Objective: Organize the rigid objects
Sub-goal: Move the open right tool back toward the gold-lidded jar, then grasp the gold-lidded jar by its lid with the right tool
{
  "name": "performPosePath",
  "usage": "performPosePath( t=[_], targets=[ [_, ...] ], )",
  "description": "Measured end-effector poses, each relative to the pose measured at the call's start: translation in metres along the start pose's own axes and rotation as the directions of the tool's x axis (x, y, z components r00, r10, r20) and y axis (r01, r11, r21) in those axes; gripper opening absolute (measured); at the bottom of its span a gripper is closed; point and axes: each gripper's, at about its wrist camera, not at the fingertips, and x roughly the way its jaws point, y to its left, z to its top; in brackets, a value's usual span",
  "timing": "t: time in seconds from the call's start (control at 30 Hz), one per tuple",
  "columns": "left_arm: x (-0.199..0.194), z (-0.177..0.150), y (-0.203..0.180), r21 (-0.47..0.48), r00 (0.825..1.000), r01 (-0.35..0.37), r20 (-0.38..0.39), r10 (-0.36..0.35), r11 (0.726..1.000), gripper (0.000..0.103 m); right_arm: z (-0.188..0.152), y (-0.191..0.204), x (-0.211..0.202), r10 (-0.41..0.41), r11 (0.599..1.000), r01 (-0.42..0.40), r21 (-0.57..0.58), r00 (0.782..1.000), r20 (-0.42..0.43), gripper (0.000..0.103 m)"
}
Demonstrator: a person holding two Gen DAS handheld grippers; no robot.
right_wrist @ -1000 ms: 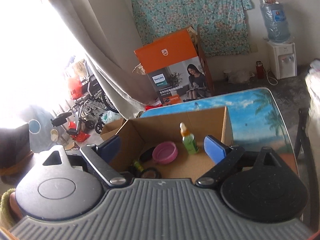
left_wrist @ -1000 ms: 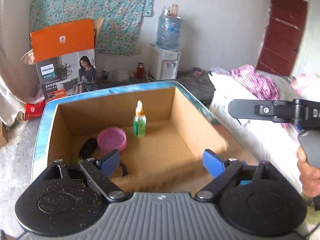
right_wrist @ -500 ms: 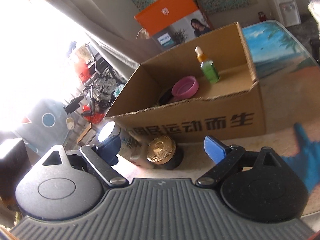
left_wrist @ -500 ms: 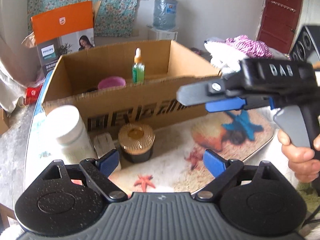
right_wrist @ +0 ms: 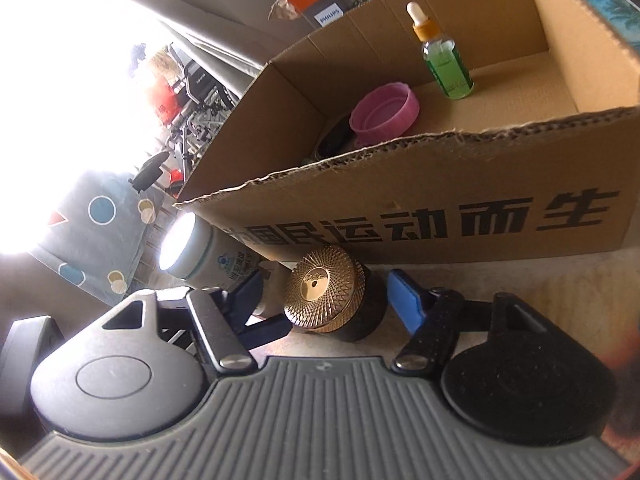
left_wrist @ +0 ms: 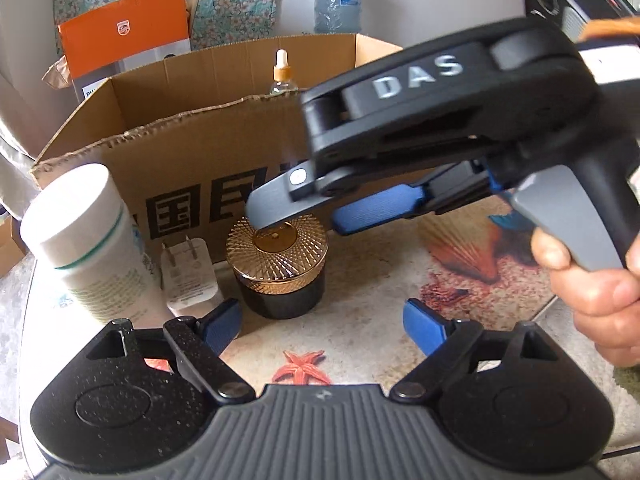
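On a beach-print table [left_wrist: 360, 320], a gold-lidded jar [right_wrist: 332, 292] stands upright just in front of the box [right_wrist: 440, 208]. The right gripper [right_wrist: 328, 300] is nearer: its fingers have just been closing round the jar, not clearly pinching yet. The left gripper [left_wrist: 320, 324] waits behind, spread.

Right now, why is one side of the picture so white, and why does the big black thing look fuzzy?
Right wrist view: daylight floods the left side and washes it out, glaring off the white bottle; the cardboard box stays sharp. Left wrist view: the lighting is even, but the right gripper is very near the lens and blurred, while the gold-lidded jar is crisp.
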Motion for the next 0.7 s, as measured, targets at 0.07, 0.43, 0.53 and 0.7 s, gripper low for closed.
performPosePath(
  t=[0.07, 0.43, 0.53, 0.7],
  targets=[
    [0.004, 0.002, 0.001, -0.003, 1.000, -0.004, 0.003, 0.004, 1.000, 0.089, 0.003, -0.001, 0.008, 0.007, 1.000, -0.007, -0.005, 1.000, -0.018, 0.056],
    [0.011, 0.008, 0.000, 0.002, 1.000, 0.016, 0.006, -0.016, 1.000, 0.089, 0.008, -0.004, 0.011, -0.003, 0.999, 0.000, -0.034, 0.997, -0.080, 0.055],
    [0.011, 0.010, -0.003, 0.007, 0.999, 0.046, 0.002, -0.046, 0.999, 0.089, 0.004, -0.007, 0.002, -0.017, 0.999, 0.014, -0.037, 0.997, -0.079, 0.056],
    [0.010, 0.012, -0.016, 0.038, 0.993, 0.117, -0.002, -0.117, 0.992, 0.089, -0.003, -0.020, -0.019, -0.051, 0.999, 0.051, -0.006, 0.997, -0.060, 0.056]
  ],
)
